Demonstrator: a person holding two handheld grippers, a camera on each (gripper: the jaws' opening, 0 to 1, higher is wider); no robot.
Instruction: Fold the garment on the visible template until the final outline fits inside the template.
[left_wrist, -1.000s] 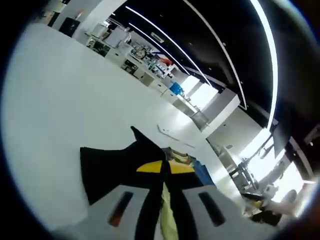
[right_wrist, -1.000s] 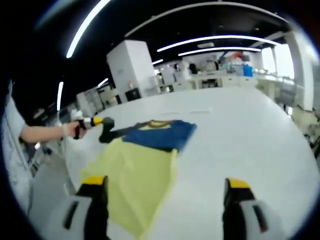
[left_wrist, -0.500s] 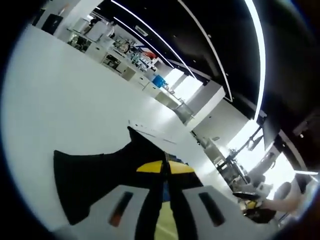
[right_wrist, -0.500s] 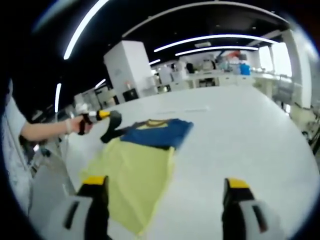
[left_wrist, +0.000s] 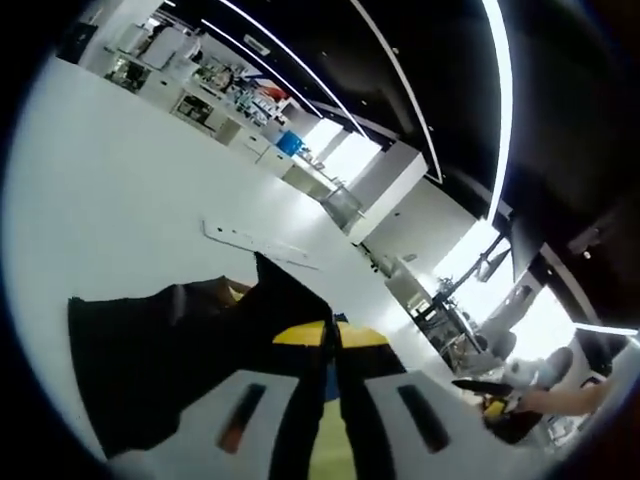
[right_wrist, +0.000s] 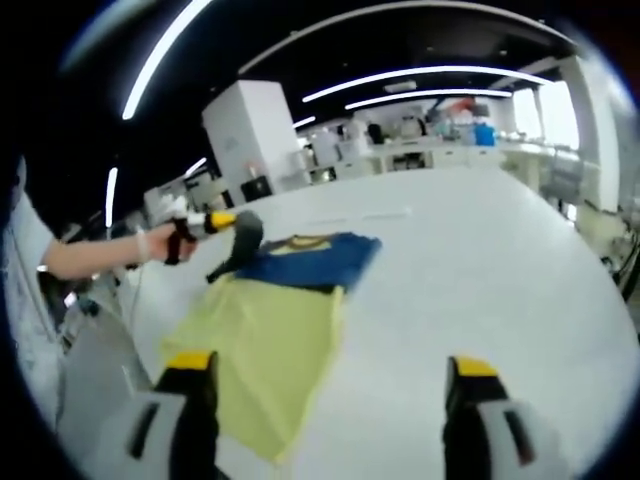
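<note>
Black fabric, a sleeve (left_wrist: 170, 350) of the garment, hangs lifted off the white desk (left_wrist: 110, 190) in the left gripper view, and we see our left gripper (left_wrist: 328, 345) with its fingers (left_wrist: 300, 335) pressed together, pinching that sleeve. A thin white strip (left_wrist: 255, 243) lies on the desk farther off.

In the right gripper view, we see the garment (right_wrist: 275, 320) spread on the desk (right_wrist: 480, 270) to the left: a yellow body near us, a blue part with a yellow collar farther away. The left gripper (right_wrist: 215, 222), in a hand (right_wrist: 160, 243), holds the black sleeve (right_wrist: 240, 245) raised at the garment's far left corner. Our right gripper (right_wrist: 325, 385) hovers near, fingers (right_wrist: 470, 375) wide apart, holding nothing.
</note>
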